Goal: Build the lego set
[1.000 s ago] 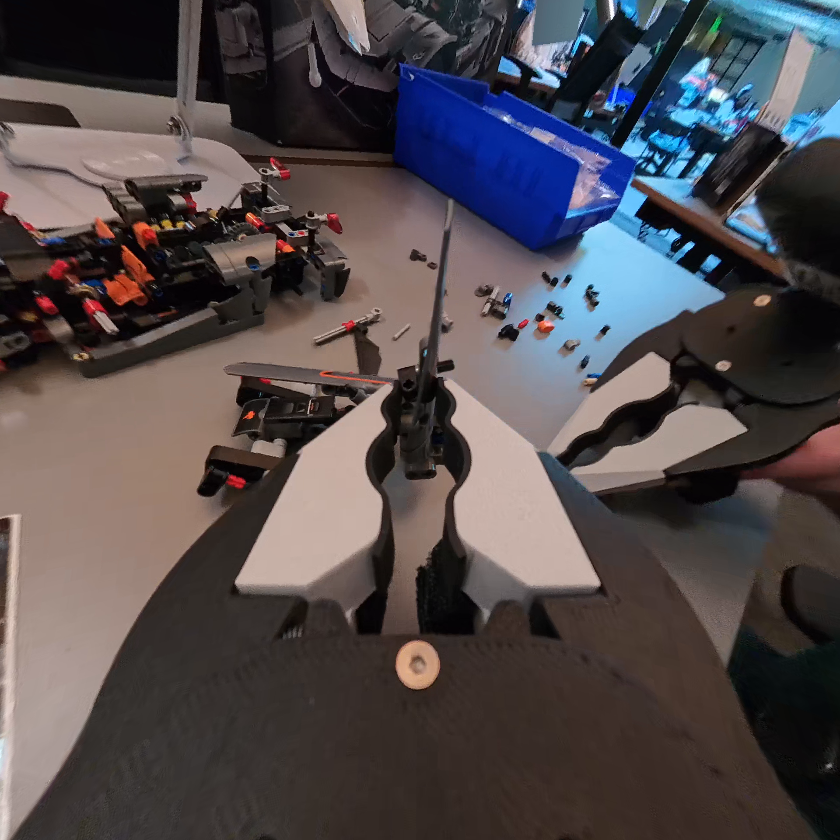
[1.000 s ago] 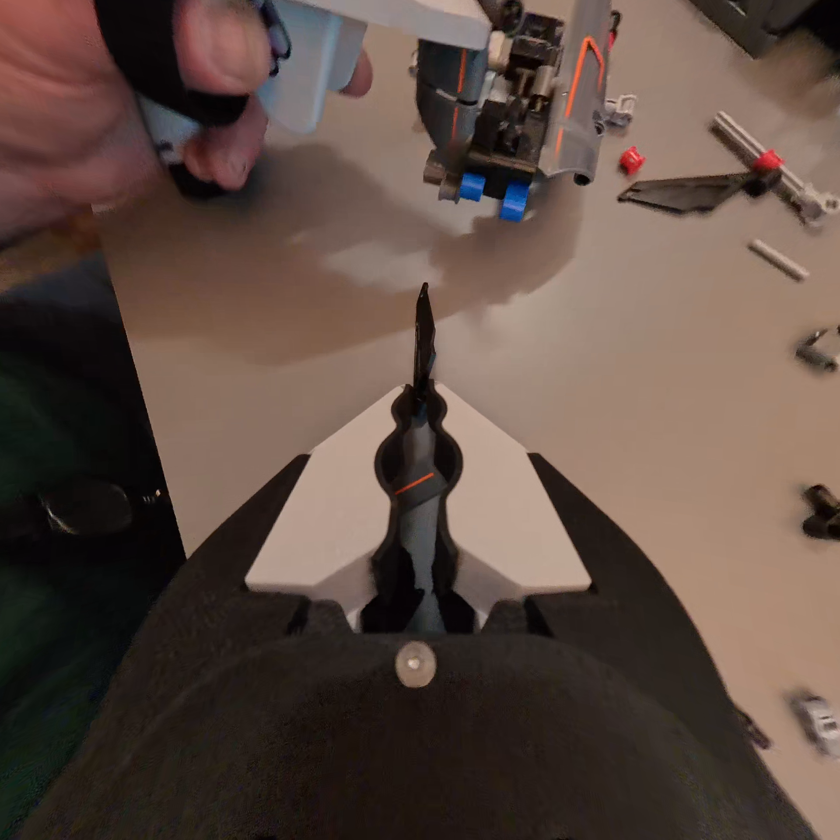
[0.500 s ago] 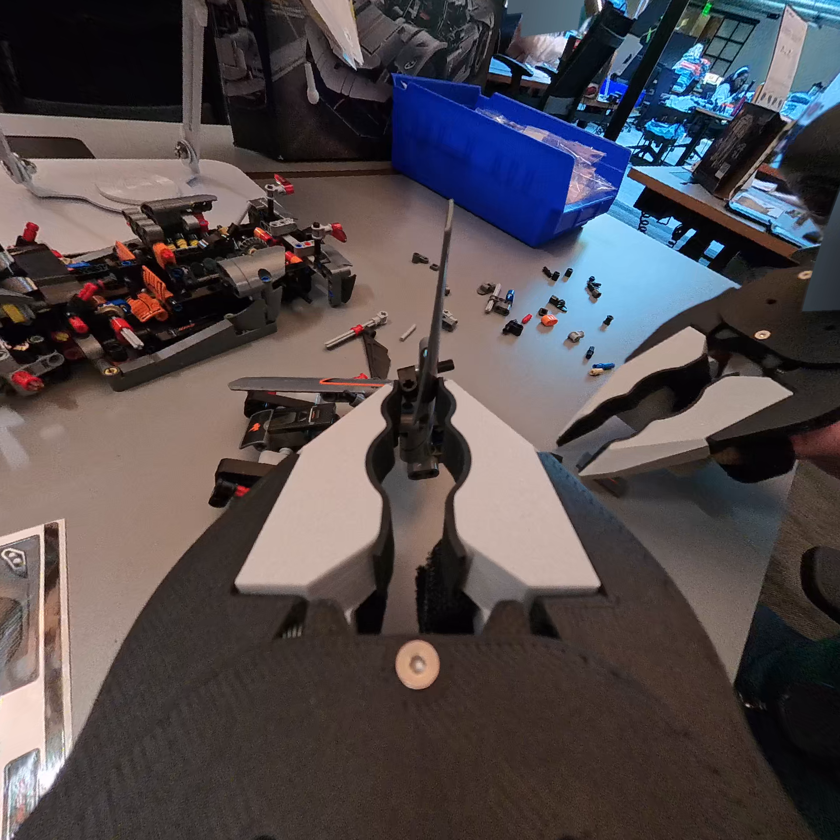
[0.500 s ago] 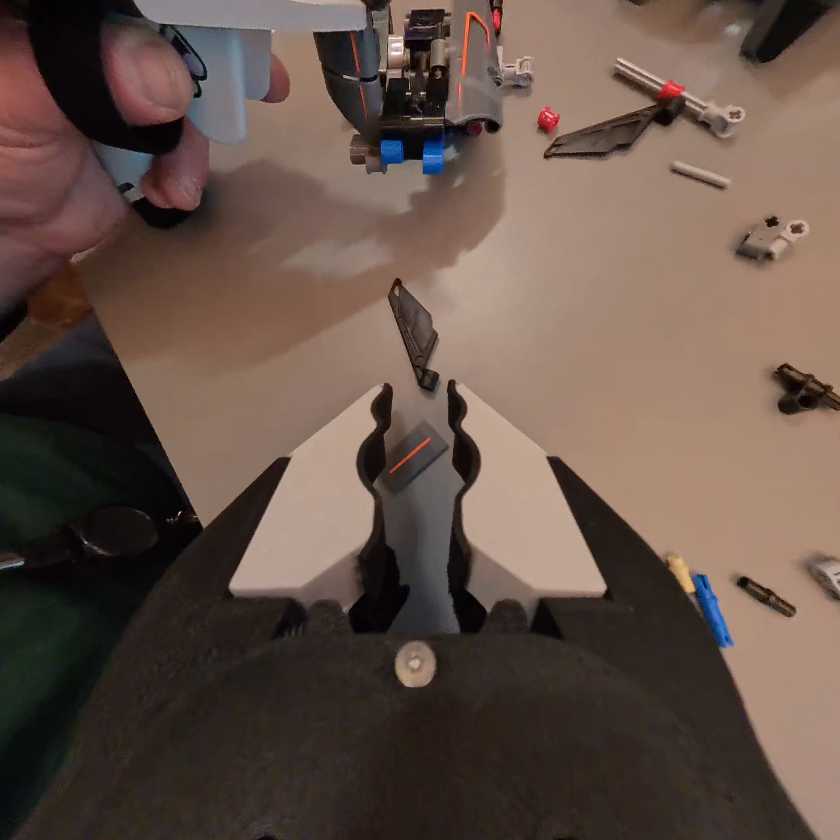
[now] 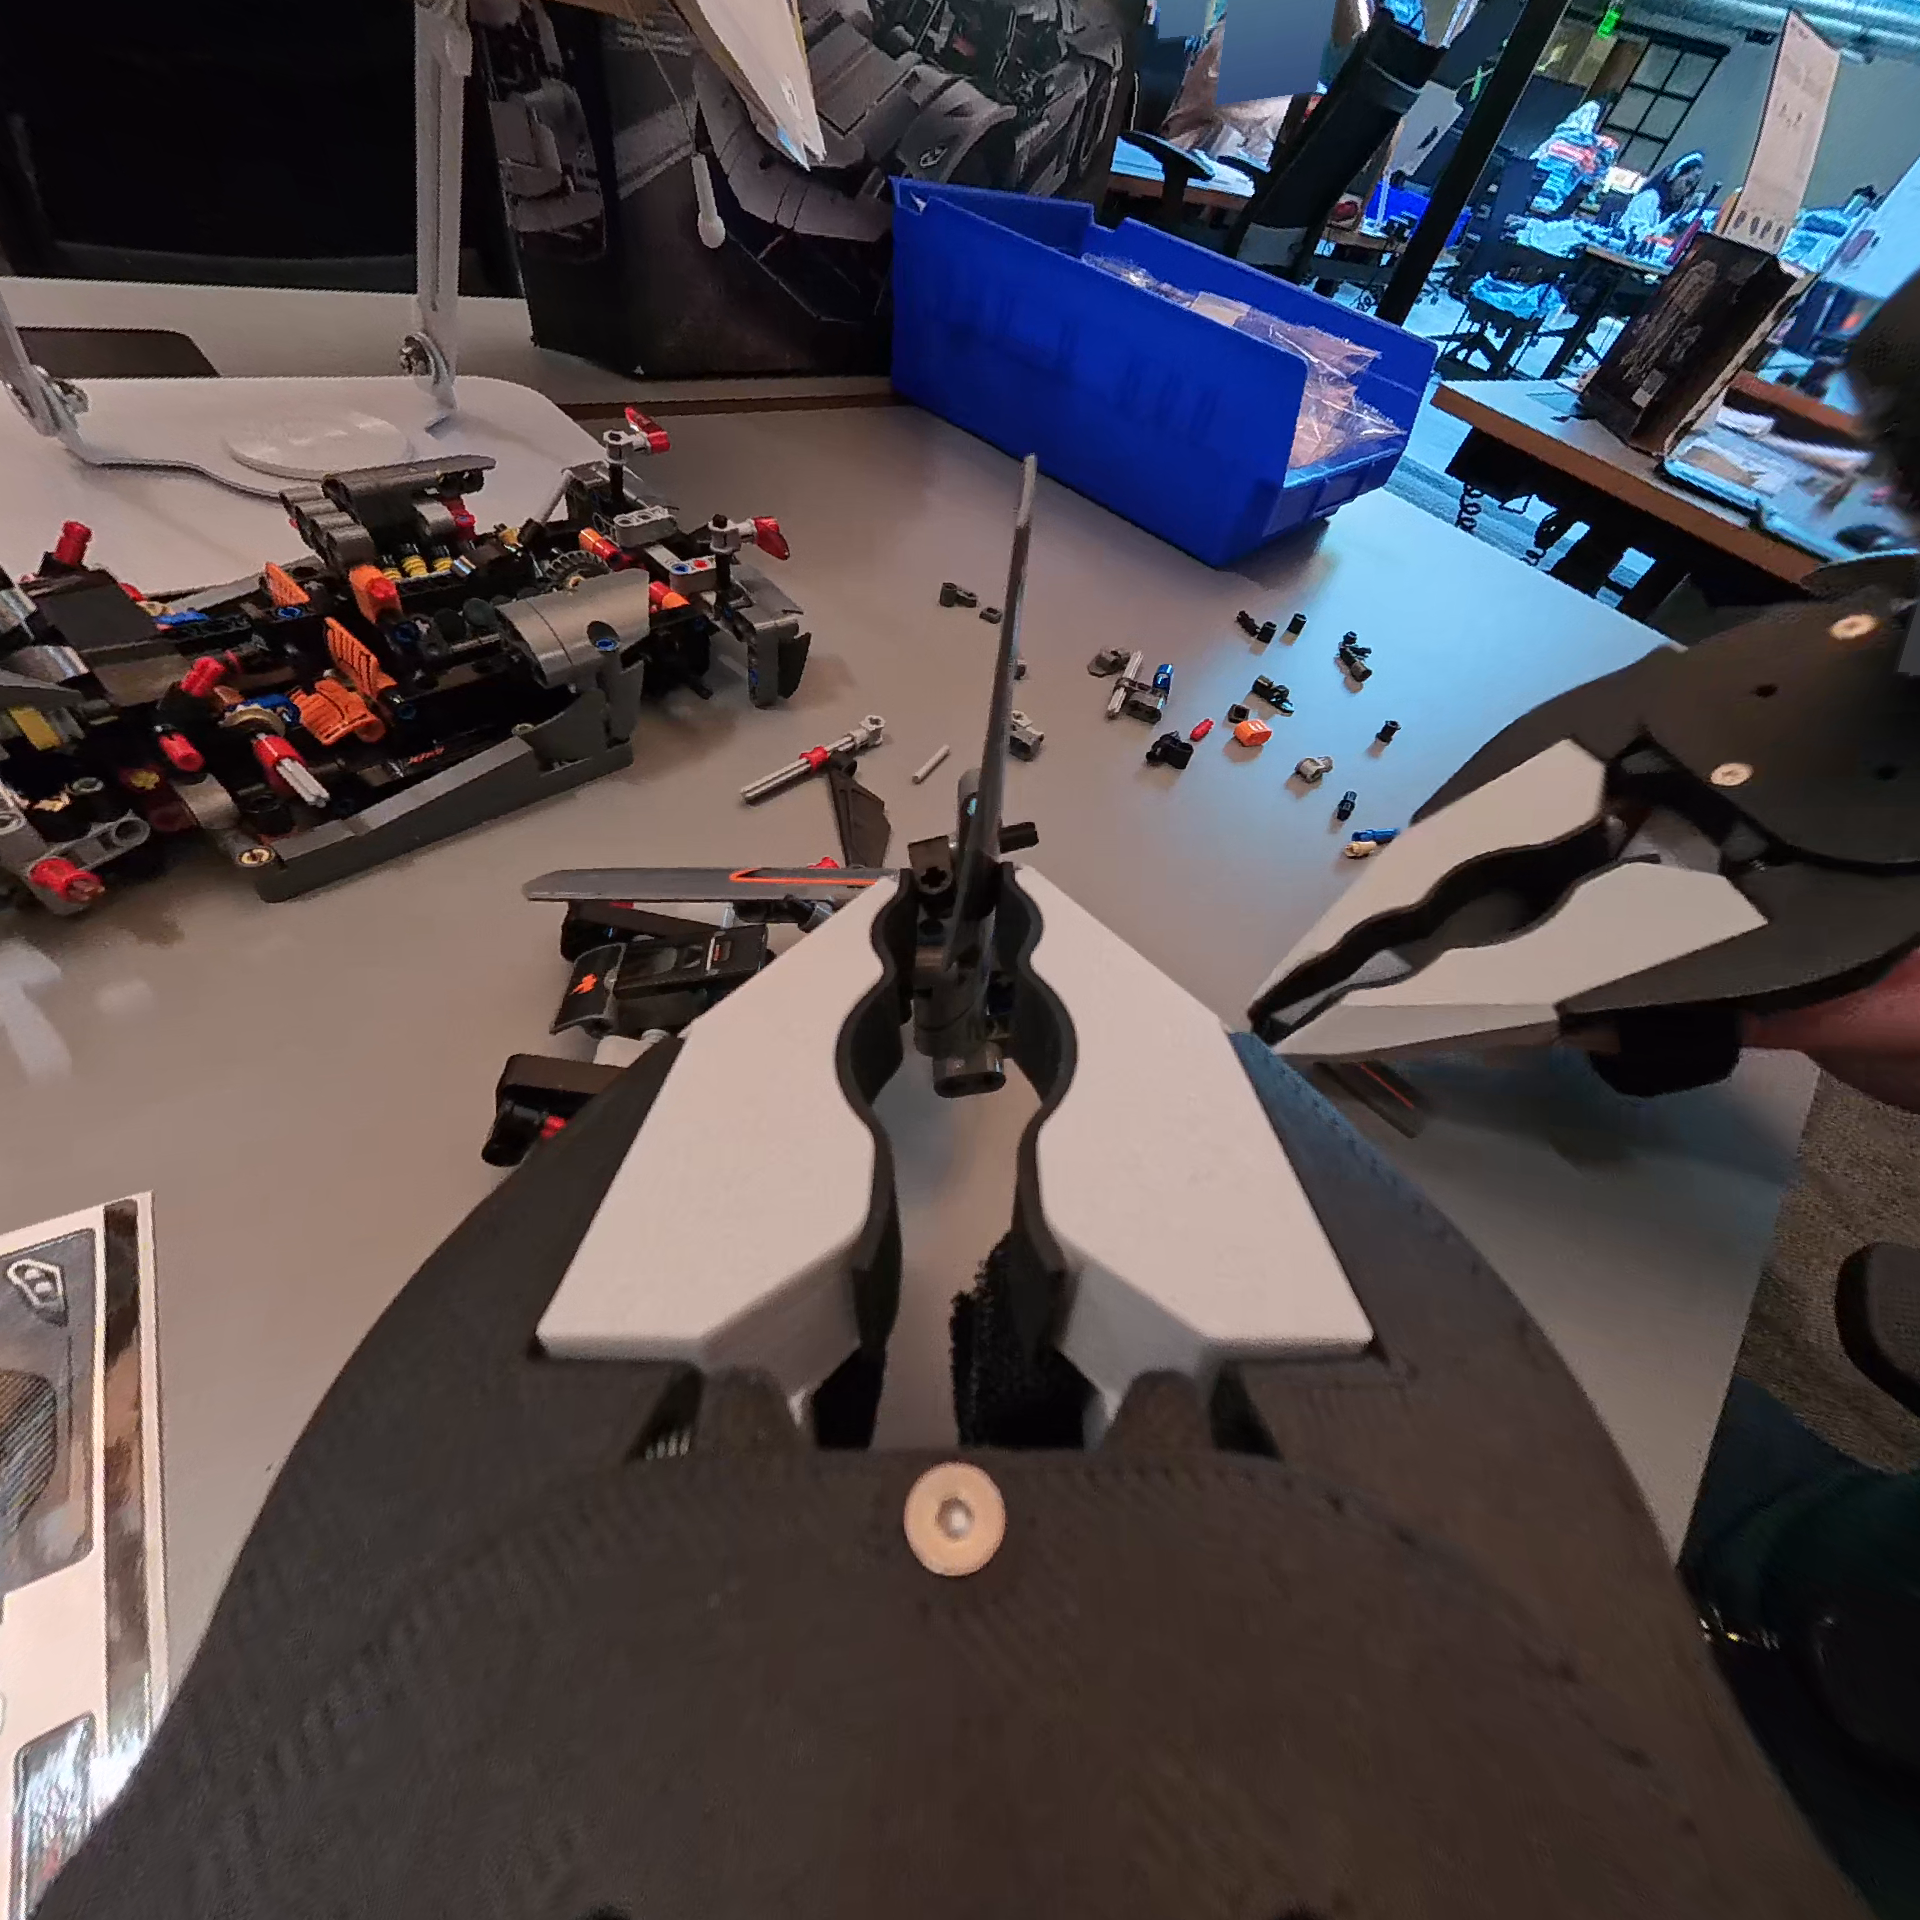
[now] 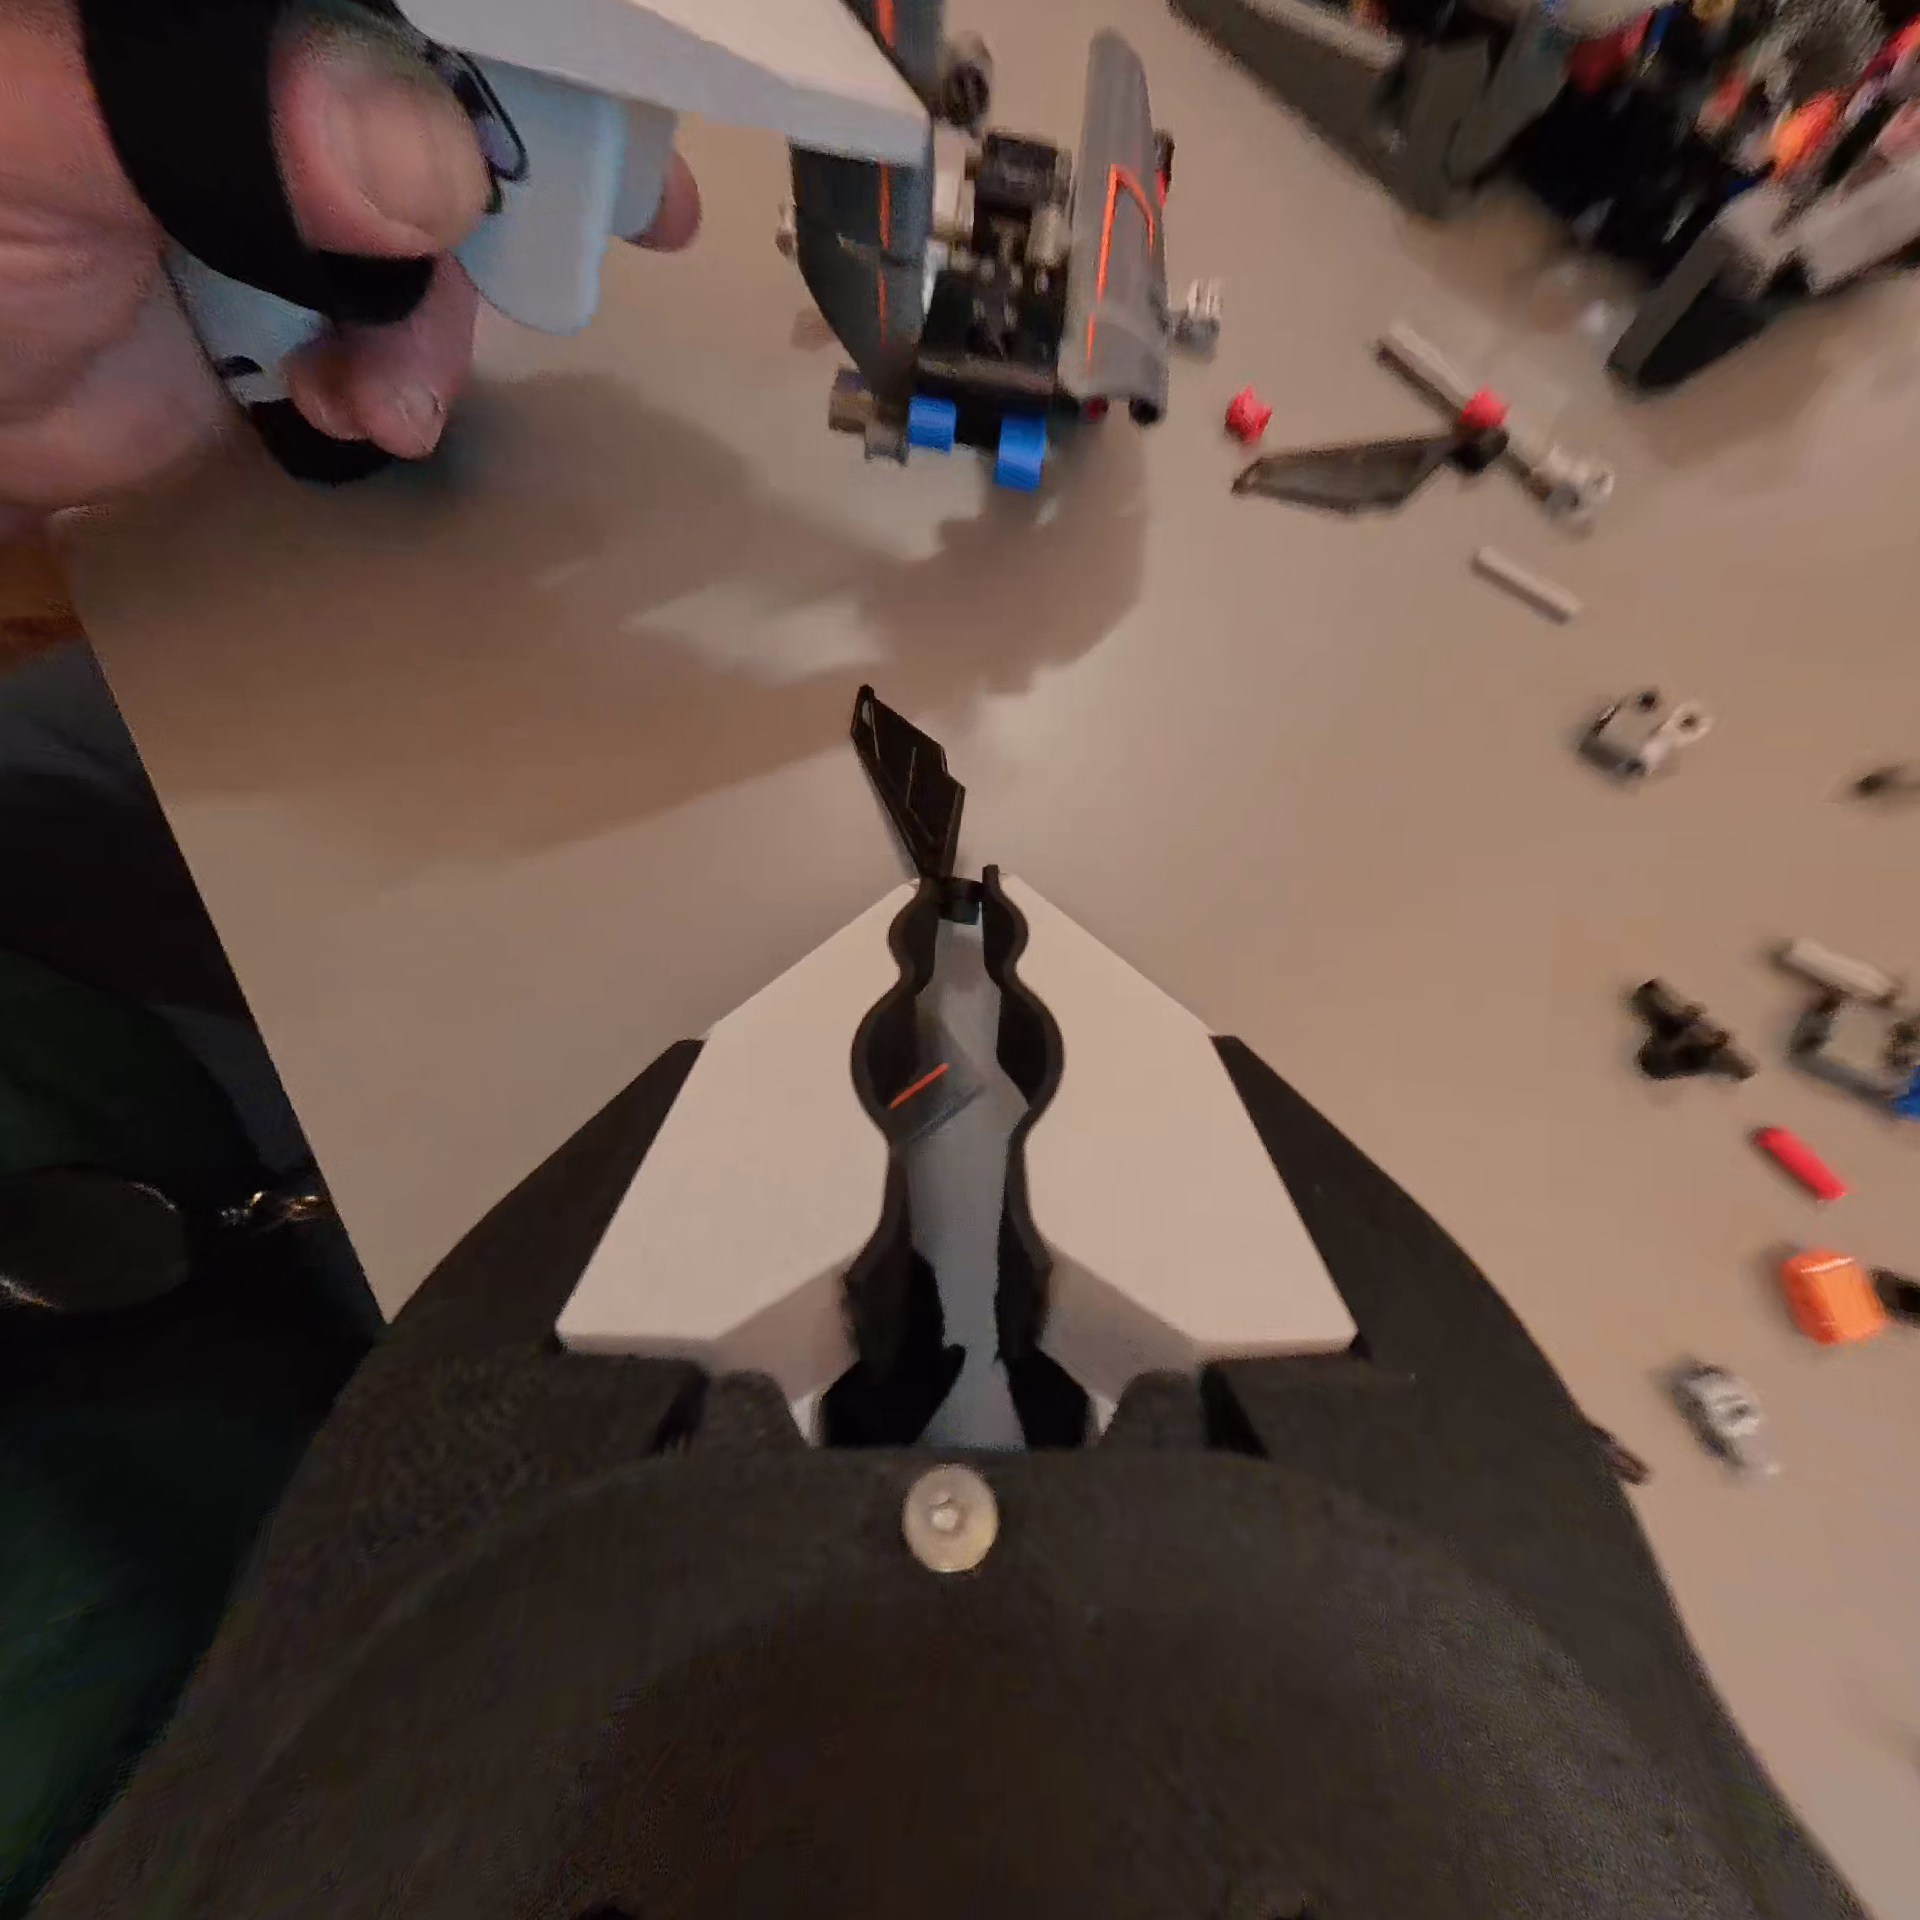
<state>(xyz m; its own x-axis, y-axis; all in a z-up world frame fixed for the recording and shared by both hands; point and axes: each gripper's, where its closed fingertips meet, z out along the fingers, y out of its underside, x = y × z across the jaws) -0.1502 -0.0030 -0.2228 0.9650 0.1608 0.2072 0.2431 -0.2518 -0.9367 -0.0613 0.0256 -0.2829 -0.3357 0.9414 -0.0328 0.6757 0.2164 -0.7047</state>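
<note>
Lego sub-assembly [image 5: 961, 997] is clamped in left gripper [image 5: 956, 894]; right gripper [image 6: 951, 894] pinches black fin piece [image 6: 914, 790] at tips, w/ grey table [image 6: 1299, 831] beneath.

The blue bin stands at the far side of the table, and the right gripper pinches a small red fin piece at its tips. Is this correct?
Not quite. The blue bin is right, but the fin piece at the tips of the right gripper is black, not red, as the right wrist view shows.
</note>
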